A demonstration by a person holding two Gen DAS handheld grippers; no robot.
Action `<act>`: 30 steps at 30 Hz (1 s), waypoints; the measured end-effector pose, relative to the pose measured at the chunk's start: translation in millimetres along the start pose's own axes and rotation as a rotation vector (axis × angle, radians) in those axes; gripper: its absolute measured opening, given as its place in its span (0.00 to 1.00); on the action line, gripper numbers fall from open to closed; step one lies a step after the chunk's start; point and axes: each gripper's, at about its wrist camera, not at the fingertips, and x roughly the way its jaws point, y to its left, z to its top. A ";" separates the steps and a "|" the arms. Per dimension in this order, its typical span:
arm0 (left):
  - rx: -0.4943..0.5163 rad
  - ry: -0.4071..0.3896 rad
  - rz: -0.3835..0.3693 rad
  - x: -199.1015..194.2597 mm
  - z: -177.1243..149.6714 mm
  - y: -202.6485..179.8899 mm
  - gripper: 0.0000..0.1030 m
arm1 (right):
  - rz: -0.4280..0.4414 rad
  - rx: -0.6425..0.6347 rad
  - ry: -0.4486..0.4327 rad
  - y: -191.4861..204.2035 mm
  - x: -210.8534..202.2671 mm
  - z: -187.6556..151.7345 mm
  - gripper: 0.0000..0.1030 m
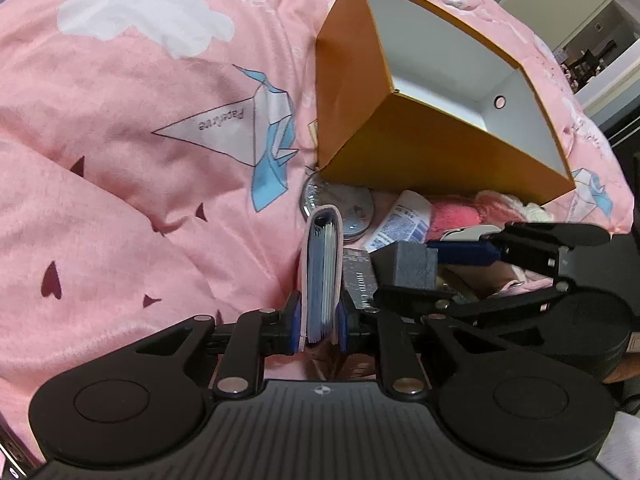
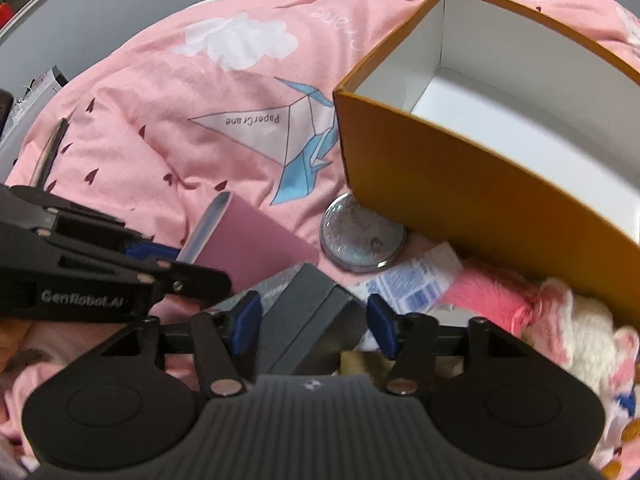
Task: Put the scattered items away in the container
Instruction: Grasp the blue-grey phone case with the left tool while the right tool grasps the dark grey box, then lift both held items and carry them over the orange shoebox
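An orange box point(image 1: 400, 140) with a white inside stands open on the pink quilt, nothing visible in it; in the right wrist view the orange box point(image 2: 440, 184) fills the upper right. My left gripper point(image 1: 320, 316) is shut on a pink card booklet point(image 1: 322, 264) with blue leaves, held upright below and left of the box. The same booklet point(image 2: 256, 240) shows in the left gripper point(image 2: 188, 260) at the left of the right wrist view. My right gripper point(image 2: 314, 320) is shut on a small grey box point(image 2: 312, 312). From the left wrist, that grey box point(image 1: 412, 264) sits between the right gripper point(image 1: 412, 270) fingers.
Against the orange box's near wall lie a round glittery compact point(image 2: 360, 236), a white packet with a blue barcode point(image 2: 412, 284), a pink fluffy item point(image 2: 492, 296) and a white and pink plush point(image 2: 580, 328). A thin metal pen-like thing point(image 2: 50, 152) lies on the quilt point(image 1: 140, 120) at far left.
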 end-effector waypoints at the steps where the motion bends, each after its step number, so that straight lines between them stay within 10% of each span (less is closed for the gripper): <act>1: 0.011 -0.002 0.003 0.0 -0.5 -2.2 0.20 | 0.008 0.008 0.006 0.0 -2.1 -2.8 0.52; 16: 0.047 -0.023 0.038 8.1 1.5 -10.4 0.22 | 0.061 0.163 0.049 -4.5 10.1 -22.1 0.49; 30: 0.044 -0.202 0.056 -39.1 4.1 -17.5 0.18 | 0.169 0.249 -0.147 -32.5 -60.0 -12.5 0.38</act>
